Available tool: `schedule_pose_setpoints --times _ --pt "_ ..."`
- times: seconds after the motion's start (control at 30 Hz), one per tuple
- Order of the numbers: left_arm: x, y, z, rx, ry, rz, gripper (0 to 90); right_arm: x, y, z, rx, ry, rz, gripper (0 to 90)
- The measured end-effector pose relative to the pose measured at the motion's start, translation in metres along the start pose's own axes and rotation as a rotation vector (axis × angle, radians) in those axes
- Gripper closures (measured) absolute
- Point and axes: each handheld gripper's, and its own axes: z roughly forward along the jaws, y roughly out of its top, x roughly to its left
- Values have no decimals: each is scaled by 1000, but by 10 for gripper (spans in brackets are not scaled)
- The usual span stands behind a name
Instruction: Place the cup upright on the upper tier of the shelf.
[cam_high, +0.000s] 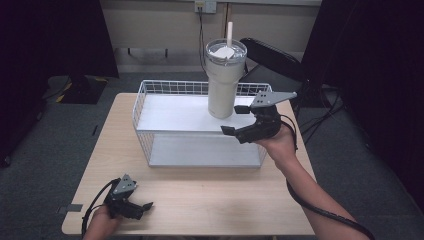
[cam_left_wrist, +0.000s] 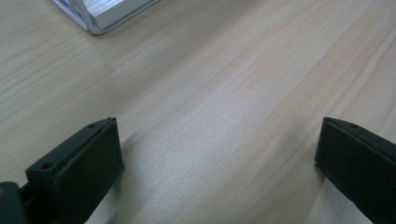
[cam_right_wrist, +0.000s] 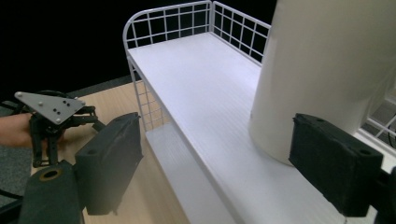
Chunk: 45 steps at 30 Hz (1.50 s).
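The right gripper (cam_high: 238, 120) gapes wide just near of the tumbler (cam_high: 223, 82) on the rack's (cam_high: 150, 100) top shelf, while the left gripper (cam_high: 142, 207) rests wide open on the table (cam_high: 200, 195).

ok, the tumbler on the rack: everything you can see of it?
The tumbler is off-white, matte, tall, narrowing toward the base, with a clear lid and a white straw. It stands upright on the top shelf of the white wire rack, toward the right end. The right gripper, open, sits just before its base, apparently not touching.
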Motion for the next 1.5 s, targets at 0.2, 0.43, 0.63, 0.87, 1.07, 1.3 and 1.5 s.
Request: schedule_pose_setpoints --times 0.2,0.43,0.63,0.87,1.07,1.3,1.5 --pt "0 0 0 0 0 0 0 7 -9 -3 -7 34 -2 164" --pt "0 0 0 0 0 0 0 15 -25 -6 2 66 -8 164" --pt "0 0 0 0 0 0 0 22 -41 -8 10 81 -9 164" --pt "0 0 0 0 0 0 0 28 -58 -8 17 85 -29 164" --pt "0 0 0 3 -5 -3 0 35 -86 -4 30 117 -16 162" --pt "0 0 0 2 -5 -3 0 43 -113 0 58 145 0 162" --pt "0 0 0 2 -5 -3 0 45 -132 6 92 154 -3 150"
